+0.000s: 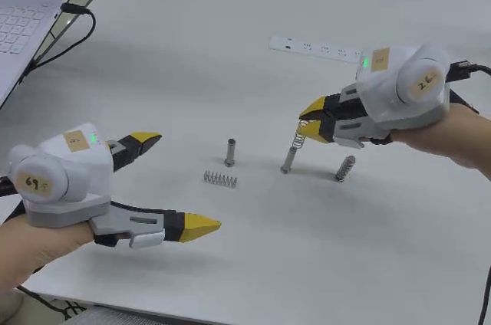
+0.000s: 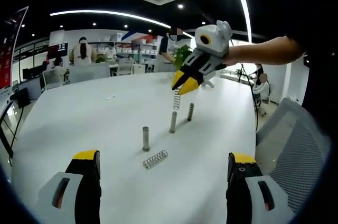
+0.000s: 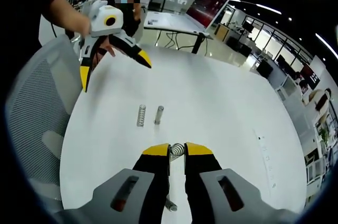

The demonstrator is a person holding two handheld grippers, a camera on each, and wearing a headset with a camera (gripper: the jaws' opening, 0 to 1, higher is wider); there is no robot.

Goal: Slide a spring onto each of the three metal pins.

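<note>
A person at a smooth white workbench (image 1: 153,57) held two grippers with rounded grey-white plastic bodies and black jaws ending in pointed yellow tips. The right gripper (image 1: 309,119) had its jaws pinched together on a thin spring (image 1: 301,136) of coiled wire. The spring was held upright, with its lower end at the top of the middle pin (image 1: 288,161), a slim cylinder of dull grey metal. Whether the coil had passed over the tip could not be told.

To the right of it stood the third pin (image 1: 344,169), with a coil already wrapped around its shaft. To the left, the bare pin (image 1: 230,152) stood upright on the bench, its smooth sides uncovered. A loose spring (image 1: 220,179) lay flat on its side just beside the base of that pin, on the near side.

The left gripper (image 1: 175,181) hung at the near left of the bench with its jaws spread wide and nothing between them, its tips pointing toward the row of pins.

Farther back on the bench lay a long, flat white power strip (image 1: 314,47). At the far left corner sat a white laptop (image 1: 23,3) with a black cable (image 1: 73,37) curving away from it. In the left gripper view, a grey mesh-backed chair (image 2: 301,139) stood at the bench's edge.
</note>
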